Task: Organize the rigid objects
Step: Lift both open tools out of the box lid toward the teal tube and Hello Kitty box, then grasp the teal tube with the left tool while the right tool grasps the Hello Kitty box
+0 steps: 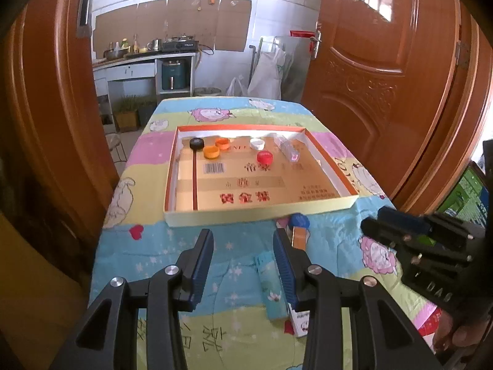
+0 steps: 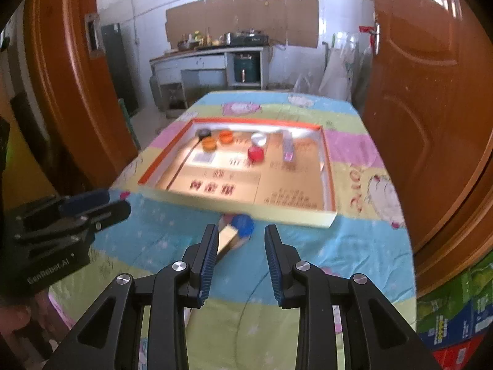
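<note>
A shallow cardboard tray (image 1: 246, 212) lies on the table and holds a black cap (image 1: 197, 144), two orange caps (image 1: 212, 152), a white cap (image 1: 257, 144), a red cap (image 1: 265, 157) and a clear oblong case (image 1: 288, 148). In front of the tray lie a blue cap (image 1: 299, 220) and a gold box (image 1: 299, 237). A teal lighter (image 1: 271, 286) and a white box (image 1: 300, 320) lie nearer. My left gripper (image 1: 243, 237) is open and empty above the cloth. My right gripper (image 2: 240, 234) is open and empty, just short of the blue cap (image 2: 243, 225) and gold box (image 2: 228, 240).
The table wears a pastel cartoon cloth (image 1: 160, 246). Brown wooden doors (image 1: 385, 77) stand on both sides of the table. A kitchen counter (image 1: 144, 58) is at the back. Coloured cartons (image 2: 456, 317) stand at the right.
</note>
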The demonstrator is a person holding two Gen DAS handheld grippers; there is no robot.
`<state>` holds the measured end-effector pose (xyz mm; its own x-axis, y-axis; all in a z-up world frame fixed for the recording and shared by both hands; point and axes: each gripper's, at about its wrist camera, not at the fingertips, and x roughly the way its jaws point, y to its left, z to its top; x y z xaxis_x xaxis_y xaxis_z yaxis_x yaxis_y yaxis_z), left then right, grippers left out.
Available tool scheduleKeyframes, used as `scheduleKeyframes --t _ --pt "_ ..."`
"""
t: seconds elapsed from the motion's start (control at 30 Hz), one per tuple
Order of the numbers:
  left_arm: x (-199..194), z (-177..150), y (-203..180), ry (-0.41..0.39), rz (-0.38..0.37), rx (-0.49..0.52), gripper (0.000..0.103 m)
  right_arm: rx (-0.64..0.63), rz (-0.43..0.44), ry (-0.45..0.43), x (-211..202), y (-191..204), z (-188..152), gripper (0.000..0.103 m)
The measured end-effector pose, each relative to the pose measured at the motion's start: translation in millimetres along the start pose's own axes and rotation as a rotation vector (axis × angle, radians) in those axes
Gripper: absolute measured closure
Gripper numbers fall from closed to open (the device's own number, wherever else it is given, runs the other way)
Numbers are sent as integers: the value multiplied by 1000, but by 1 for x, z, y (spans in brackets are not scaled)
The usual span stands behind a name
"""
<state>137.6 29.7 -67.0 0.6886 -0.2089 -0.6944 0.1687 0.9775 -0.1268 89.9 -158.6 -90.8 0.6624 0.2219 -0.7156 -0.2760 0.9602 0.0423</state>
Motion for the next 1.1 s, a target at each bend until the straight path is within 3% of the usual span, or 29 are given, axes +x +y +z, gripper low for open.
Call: scheduleKeyframes --t 0.53,1.1 --pt "-13 -24 18 -14 1 -28 63 -10 58 134 46 44 -58 71" --pt "-6 -32 39 2 -27 -69 63 -47 -30 168 68 70 -66 72"
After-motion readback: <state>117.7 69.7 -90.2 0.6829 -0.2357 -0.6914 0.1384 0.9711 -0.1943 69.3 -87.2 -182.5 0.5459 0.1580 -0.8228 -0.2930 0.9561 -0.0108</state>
